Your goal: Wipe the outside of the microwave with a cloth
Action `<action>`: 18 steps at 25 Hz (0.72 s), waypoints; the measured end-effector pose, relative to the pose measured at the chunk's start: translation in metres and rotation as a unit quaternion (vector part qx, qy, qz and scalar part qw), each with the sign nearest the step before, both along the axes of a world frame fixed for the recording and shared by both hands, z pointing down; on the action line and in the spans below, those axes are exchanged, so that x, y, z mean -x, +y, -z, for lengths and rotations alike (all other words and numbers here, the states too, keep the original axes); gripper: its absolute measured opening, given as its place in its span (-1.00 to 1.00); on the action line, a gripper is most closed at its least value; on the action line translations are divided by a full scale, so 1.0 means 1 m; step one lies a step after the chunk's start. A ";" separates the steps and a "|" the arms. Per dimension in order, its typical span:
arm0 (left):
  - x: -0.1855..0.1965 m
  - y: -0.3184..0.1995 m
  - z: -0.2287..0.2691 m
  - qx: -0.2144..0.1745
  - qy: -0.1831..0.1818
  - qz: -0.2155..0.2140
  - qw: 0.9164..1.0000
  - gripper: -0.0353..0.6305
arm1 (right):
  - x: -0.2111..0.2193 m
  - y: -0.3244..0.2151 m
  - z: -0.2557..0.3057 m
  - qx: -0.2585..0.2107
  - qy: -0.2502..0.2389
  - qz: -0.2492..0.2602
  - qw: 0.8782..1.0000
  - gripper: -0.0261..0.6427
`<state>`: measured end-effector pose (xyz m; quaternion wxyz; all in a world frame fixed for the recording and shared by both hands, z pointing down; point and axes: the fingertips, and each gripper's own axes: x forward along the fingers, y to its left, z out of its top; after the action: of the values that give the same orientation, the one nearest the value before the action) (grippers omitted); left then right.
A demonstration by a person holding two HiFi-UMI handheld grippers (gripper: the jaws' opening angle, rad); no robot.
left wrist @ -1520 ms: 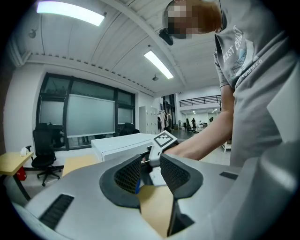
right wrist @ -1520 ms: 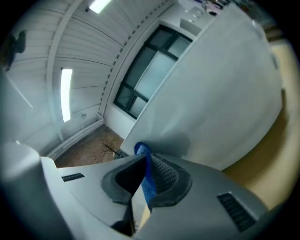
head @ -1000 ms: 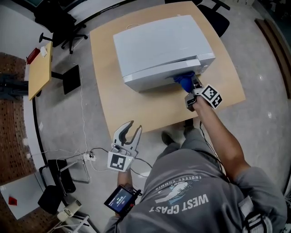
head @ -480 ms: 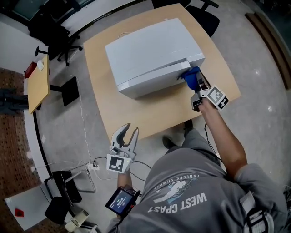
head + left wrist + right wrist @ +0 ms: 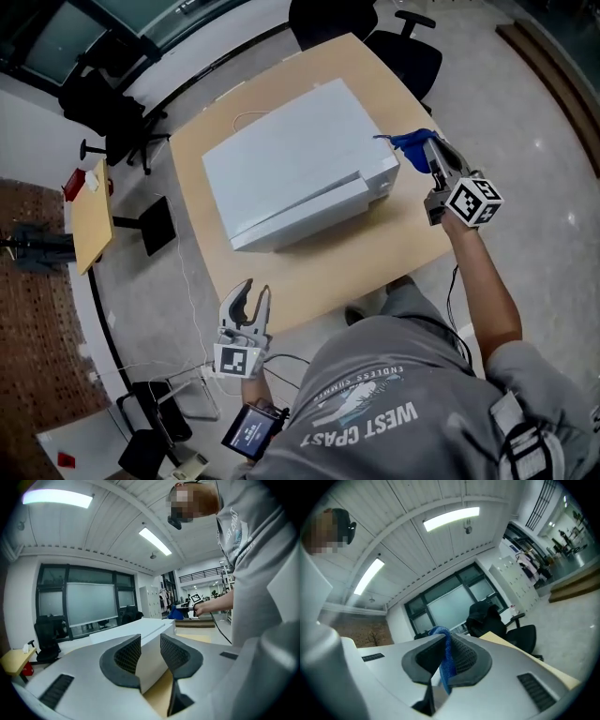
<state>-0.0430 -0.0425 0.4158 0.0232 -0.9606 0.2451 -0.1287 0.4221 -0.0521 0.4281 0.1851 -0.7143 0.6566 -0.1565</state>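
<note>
The white microwave [image 5: 291, 169] stands on the wooden table [image 5: 375, 253]. My right gripper [image 5: 429, 146] hovers off the microwave's right end, near its top corner, shut on a blue cloth [image 5: 410, 142] that hangs clear of the casing. In the right gripper view the cloth [image 5: 447, 665] is pinched between the pads of the right gripper [image 5: 446, 641]. My left gripper [image 5: 256, 287] hangs below the table's near edge, jaws slightly apart and empty. In the left gripper view the left gripper [image 5: 150, 639] points at the microwave [image 5: 131, 631].
Black office chairs [image 5: 403, 47] stand behind the table. A small wooden side table [image 5: 89, 202] stands at the left. Cables and a chair base [image 5: 178, 403] lie on the floor by my left hand. A small screen device [image 5: 248, 431] hangs at my waist.
My right gripper has risen with the cloth from the microwave's lower front corner up to beside its right end. The left gripper has shifted a little. The head view has swung.
</note>
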 end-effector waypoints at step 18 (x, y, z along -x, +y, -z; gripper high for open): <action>-0.092 -0.044 -0.020 0.027 -0.056 0.121 0.991 -0.46 | 0.009 -0.126 -0.293 0.246 -0.260 0.276 0.892 -0.81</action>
<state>0.0488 -0.0867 0.4361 -0.0046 -0.9154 0.3546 -0.1904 0.4129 -0.1785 0.7208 0.1171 -0.4611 0.6962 -0.5376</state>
